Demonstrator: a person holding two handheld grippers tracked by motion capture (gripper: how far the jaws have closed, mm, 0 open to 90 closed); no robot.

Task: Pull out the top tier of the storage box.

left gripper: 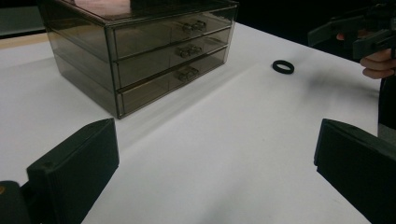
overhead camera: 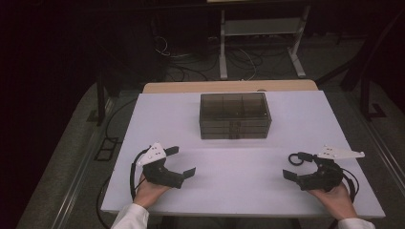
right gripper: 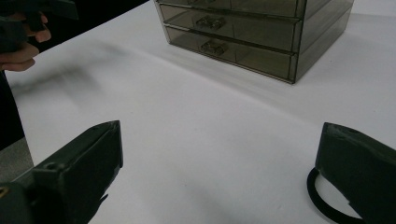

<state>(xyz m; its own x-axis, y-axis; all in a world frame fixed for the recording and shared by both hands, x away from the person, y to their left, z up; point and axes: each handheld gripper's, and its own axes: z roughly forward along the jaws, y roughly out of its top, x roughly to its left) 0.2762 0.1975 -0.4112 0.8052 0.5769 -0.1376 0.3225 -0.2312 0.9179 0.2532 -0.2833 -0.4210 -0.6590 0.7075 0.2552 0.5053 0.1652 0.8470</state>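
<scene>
Our left gripper stands with its jaws wide apart and nothing between them; the smoky drawer box lies ahead of them, well apart. Our right gripper is also spread wide and holds nothing, and the black ring lies just beside its far jaw. For a clean pick, we judge we should centre that ring between the jaws before closing. We can read no labels or writing.

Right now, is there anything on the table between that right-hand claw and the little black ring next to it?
Nothing visible does. The black ring lies flat on the white table right beside the right gripper, whose jaws stand open. In the right gripper view the ring sits partly behind one jaw, with bare tabletop around it.
</scene>
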